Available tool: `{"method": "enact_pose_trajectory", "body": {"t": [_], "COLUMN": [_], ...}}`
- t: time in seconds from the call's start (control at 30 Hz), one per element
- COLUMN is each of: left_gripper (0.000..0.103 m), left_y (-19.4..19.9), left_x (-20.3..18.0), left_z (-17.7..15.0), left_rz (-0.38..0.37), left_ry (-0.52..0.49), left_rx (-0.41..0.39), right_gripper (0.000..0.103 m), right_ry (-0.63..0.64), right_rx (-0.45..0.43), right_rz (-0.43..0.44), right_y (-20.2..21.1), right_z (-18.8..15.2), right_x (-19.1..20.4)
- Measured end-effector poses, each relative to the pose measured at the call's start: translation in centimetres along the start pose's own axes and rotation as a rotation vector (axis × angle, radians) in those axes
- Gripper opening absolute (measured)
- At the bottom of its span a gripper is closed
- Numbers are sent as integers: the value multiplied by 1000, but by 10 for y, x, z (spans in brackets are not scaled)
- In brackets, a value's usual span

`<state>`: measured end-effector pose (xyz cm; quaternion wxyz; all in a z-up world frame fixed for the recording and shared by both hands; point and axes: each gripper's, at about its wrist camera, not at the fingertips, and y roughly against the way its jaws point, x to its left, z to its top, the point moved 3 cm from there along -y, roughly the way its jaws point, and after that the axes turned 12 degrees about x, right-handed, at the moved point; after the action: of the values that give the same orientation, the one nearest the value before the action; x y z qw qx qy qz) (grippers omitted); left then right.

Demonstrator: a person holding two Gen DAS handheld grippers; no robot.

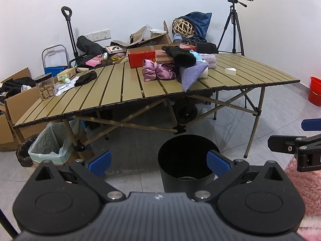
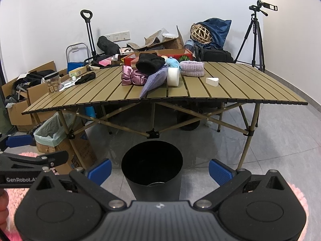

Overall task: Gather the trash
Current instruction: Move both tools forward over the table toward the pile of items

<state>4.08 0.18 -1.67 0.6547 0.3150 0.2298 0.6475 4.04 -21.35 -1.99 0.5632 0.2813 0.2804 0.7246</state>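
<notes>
A black round trash bin (image 1: 185,160) (image 2: 152,164) stands on the floor in front of a slatted folding table (image 1: 120,98) (image 2: 230,92). My left gripper (image 1: 159,163) is open and empty, held above the floor near the bin. My right gripper (image 2: 160,170) is open and empty, with the bin between its fingers in view. On the table lie a white wedge (image 1: 230,71) (image 2: 212,81), a white roll (image 2: 173,76), white wrappers (image 1: 64,86) at the left end, and a pile of cloths (image 1: 172,68) (image 2: 148,72).
A jar of snacks (image 1: 45,88) (image 2: 52,83) stands at the table's left end. A box lined with a green bag (image 1: 50,144) (image 2: 50,132) sits under the table's left side. Cardboard boxes (image 1: 12,108), a tripod (image 1: 232,24), a red bucket (image 1: 315,91) and a pink rug (image 1: 301,180) surround the area.
</notes>
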Motion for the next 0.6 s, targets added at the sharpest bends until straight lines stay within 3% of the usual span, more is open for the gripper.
{"method": "enact_pose_trajectory", "body": {"t": [0.6], "left_gripper": [103], "left_y": [-25], "left_x": [10], "left_z": [32], "left_rz": [14], "left_ry": [46], "left_rx": [-14], "right_gripper": [103], "right_ry": [-23], "right_rx": [-35], "right_rz": [28], "right_y": [-29], "right_z": [39], "right_x": [-7]}}
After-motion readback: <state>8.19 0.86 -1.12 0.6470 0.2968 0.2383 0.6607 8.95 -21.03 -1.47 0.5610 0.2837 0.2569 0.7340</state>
